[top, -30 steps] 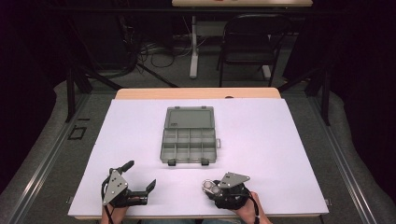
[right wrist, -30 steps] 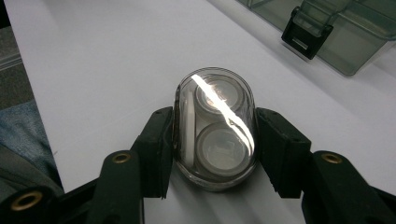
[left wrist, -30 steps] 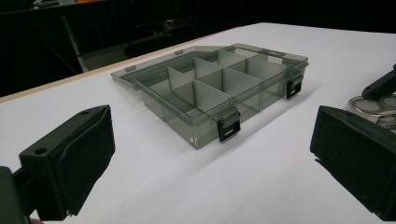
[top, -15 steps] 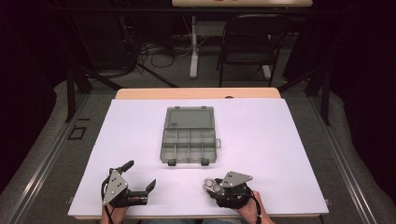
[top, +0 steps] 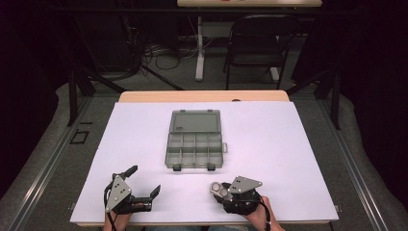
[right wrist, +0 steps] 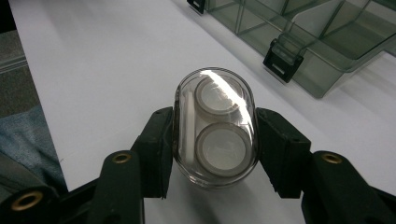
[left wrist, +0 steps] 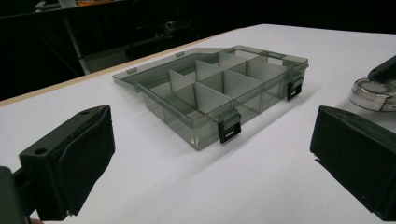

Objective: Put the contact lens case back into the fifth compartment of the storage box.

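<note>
Right gripper (right wrist: 212, 140) clamps a clear capsule (right wrist: 215, 128) near the open organizer (top: 195, 139); left gripper (top: 139, 185) rests open, empty.

Black tongs (top: 144, 182) w/ grey plates, brass screws

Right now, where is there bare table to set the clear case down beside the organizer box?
Wide bare white table lies right of the organizer box, and as much left of it. The strip between its latched front edge and the right gripper, shut on the clear case, is narrower. The left gripper takes the near-left corner.
</note>
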The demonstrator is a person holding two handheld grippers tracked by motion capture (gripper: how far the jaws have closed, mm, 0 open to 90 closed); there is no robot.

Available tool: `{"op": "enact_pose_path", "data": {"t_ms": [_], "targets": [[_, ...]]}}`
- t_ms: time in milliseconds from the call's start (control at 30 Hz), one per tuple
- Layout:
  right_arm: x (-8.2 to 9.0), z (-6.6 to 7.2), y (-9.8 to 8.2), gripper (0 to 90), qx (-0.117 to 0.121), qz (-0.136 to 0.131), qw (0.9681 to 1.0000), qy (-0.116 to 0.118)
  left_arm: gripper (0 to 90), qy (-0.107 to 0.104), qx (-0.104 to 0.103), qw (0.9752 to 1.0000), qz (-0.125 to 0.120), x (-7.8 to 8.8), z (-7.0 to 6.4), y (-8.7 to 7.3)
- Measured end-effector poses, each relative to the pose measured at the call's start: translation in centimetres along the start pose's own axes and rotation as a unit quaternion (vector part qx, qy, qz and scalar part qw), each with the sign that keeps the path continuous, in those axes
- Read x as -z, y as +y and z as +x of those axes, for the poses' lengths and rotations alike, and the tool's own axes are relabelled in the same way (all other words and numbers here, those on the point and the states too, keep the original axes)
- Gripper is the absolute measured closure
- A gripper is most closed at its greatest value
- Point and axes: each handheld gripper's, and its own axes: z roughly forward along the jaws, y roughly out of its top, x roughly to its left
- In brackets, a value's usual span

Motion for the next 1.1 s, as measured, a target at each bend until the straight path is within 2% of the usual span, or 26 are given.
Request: {"op": "enact_pose_path", "data": {"t_ms": [1100], "targets": [[1.7, -0.2, 1.7, 49.3, 0.019, -0.042, 0.9989, -0.009, 0.2, 0.003, -0.002, 1.0, 0.0, -0.1, 0.1, 0.0]]}}
